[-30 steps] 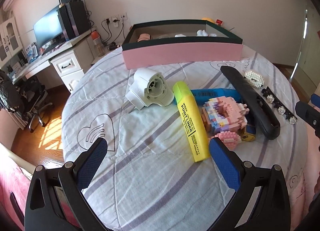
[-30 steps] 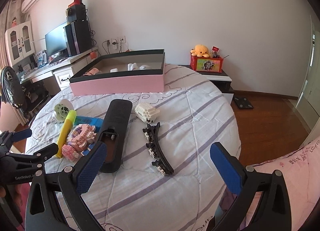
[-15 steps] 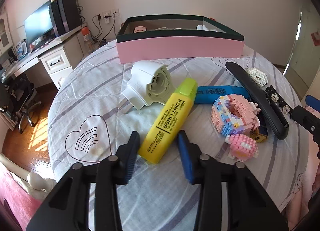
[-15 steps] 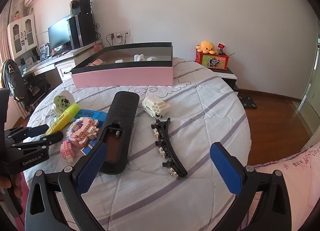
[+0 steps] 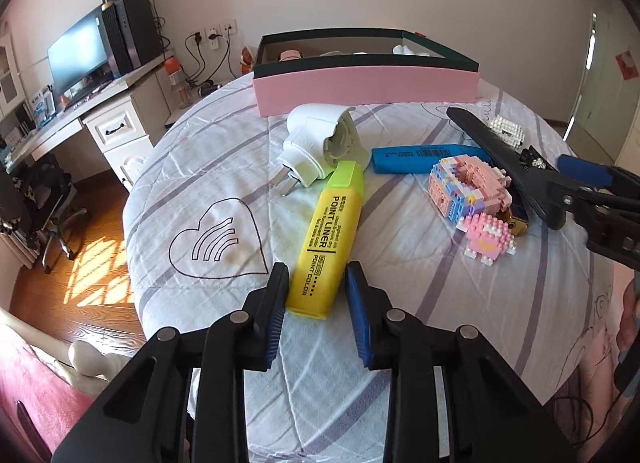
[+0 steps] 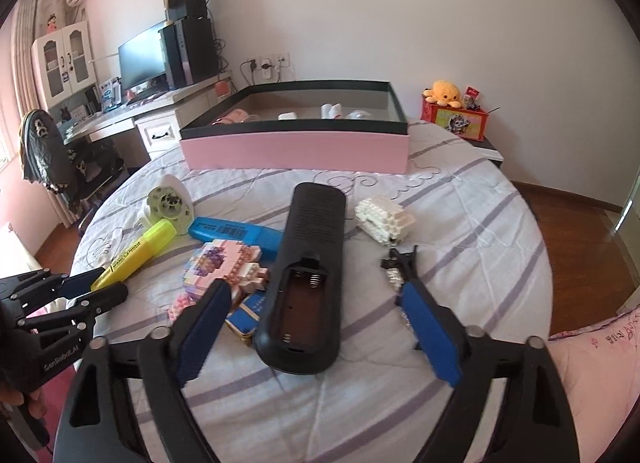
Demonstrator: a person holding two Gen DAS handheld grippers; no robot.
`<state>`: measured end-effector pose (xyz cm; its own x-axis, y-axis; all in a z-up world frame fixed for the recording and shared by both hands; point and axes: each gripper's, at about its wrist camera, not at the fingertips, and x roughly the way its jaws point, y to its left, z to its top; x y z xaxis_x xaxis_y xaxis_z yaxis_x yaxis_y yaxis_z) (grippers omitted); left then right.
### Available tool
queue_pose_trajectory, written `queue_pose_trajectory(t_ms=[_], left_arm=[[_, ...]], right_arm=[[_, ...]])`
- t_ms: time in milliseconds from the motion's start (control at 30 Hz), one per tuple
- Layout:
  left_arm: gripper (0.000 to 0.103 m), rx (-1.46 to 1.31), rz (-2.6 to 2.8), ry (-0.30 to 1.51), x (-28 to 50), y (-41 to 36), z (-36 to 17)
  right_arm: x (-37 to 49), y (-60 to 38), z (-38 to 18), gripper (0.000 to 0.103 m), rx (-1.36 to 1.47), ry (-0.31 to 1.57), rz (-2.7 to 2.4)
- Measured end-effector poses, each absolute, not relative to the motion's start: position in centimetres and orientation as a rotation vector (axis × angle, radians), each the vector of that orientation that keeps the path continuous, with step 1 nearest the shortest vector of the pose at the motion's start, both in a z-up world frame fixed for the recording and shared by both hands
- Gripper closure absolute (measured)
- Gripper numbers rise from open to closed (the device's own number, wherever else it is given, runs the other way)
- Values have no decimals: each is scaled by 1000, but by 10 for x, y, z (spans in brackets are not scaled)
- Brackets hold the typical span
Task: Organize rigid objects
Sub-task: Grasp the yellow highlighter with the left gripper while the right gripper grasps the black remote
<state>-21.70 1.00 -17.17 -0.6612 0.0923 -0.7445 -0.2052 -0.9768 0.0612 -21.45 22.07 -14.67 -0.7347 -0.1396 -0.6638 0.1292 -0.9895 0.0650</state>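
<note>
A yellow highlighter (image 5: 328,239) lies on the bed cover; my left gripper (image 5: 316,287) is closed around its near end, pads touching its sides. It also shows in the right wrist view (image 6: 136,253). My right gripper (image 6: 316,303) is open, its fingers on either side of the near end of a black remote (image 6: 308,263) with an open battery bay. A pink open box (image 5: 368,79) stands at the far side, also in the right wrist view (image 6: 296,147).
A white plug adapter (image 5: 320,143), blue marker (image 5: 420,153), pink brick models (image 5: 468,187), white brick piece (image 6: 384,219) and black hair clip (image 6: 396,263) lie around. A desk (image 5: 100,119) with a monitor stands left of the bed.
My left gripper closed from wide open onto the yellow highlighter's end. My right gripper moved forward and lower over the black remote.
</note>
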Motion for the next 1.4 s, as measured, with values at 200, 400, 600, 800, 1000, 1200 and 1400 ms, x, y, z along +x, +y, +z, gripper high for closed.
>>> queue_pose_trajectory(t_ms=[200, 400, 600, 800, 1000, 1200, 1400], left_arm=[[71, -1198, 2712, 172, -220, 7, -172], [59, -1196, 2715, 154, -226, 7, -173], [59, -1187, 2716, 153, -230, 7, -173], [61, -1190, 2715, 145, -236, 7, -174], [57, -1185, 2714, 148, -245, 12, -176], [76, -1146, 2686, 176, -247, 18, -176], [77, -1124, 2665, 145, -242, 19, -170]], right_arm=[[-231, 219, -162, 51, 1163, -69, -2747], [-245, 234, -164, 51, 1196, -131, -2746], [-249, 246, -164, 57, 1218, -118, -2740], [-234, 241, -162, 57, 1257, -23, -2753], [-249, 238, -169, 56, 1273, 5, -2750], [-258, 236, -174, 56, 1248, 56, -2741], [-252, 241, -169, 59, 1234, 9, -2702]])
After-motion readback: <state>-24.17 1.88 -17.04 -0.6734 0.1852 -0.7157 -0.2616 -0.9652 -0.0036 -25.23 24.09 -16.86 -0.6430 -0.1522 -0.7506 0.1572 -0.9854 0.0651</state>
